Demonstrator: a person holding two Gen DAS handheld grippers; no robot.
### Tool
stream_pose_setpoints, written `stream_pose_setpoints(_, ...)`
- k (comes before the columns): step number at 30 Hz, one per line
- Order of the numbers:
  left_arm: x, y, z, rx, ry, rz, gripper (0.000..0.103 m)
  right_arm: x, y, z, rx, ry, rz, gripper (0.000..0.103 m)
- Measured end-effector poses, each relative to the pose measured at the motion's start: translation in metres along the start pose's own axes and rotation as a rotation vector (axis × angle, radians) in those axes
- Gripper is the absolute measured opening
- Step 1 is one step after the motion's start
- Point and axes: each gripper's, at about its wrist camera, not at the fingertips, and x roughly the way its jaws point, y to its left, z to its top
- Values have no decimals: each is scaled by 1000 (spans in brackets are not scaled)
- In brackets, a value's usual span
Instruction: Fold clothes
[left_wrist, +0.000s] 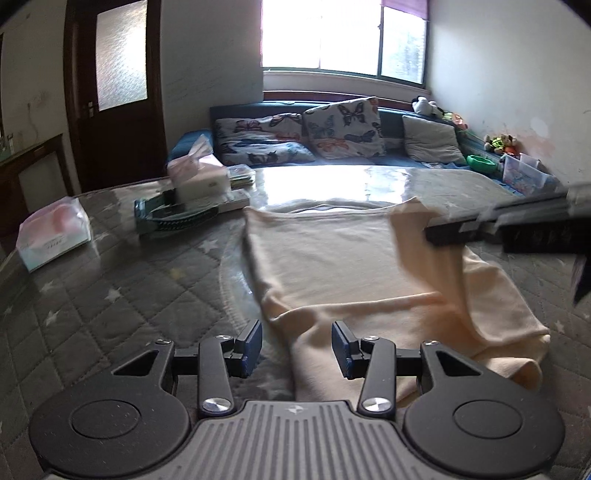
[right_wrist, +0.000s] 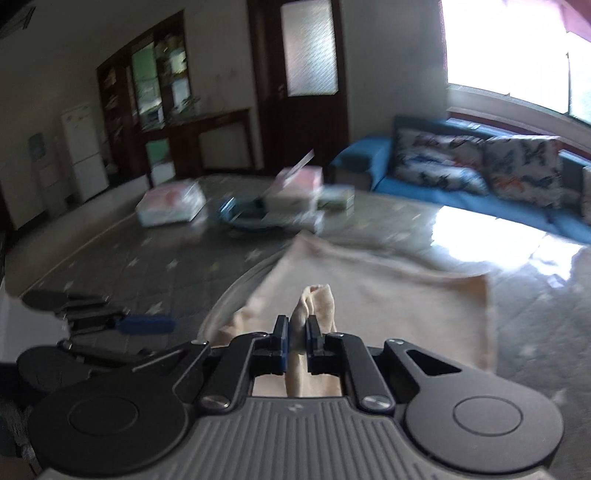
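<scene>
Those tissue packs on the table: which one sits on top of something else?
The farther tissue pack, with a tissue sticking up, sits on a stack of flat things. The pink-and-white tissue pack nearer the table's left edge lies directly on it.

Soft matt cloth garment (left_wrist: 332, 266), glossy tabletop (left_wrist: 332, 181)

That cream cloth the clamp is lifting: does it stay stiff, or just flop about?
Probably floppy: the cloth sags from the right gripper, which pinches a bunched fold. It looks light, since a small pinch lifts a whole flap. It may slide easily, as the table under it looks glossy. The left gripper is open, touching nothing.
</scene>
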Motion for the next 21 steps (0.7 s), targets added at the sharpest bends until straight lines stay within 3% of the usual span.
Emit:
stream_pose_setpoints(4, 3, 2, -2, -6, 7, -6, 45, 8, 10, -9, -18, 34, 27, 16)
stream_pose_setpoints(7, 4, 0, -3, 1, 7, -18, 45, 1, 7, -13, -21, 36, 22, 16)
stream_pose_setpoints(16, 18, -20, -1, 38, 23, -82, 43, -31, -38, -38, -32, 98, -117, 17)
stream_pose_setpoints(21, 32, -28, -3, 55, 52, -94, 30, -41, -68, -56, 59, 128, -150, 17)
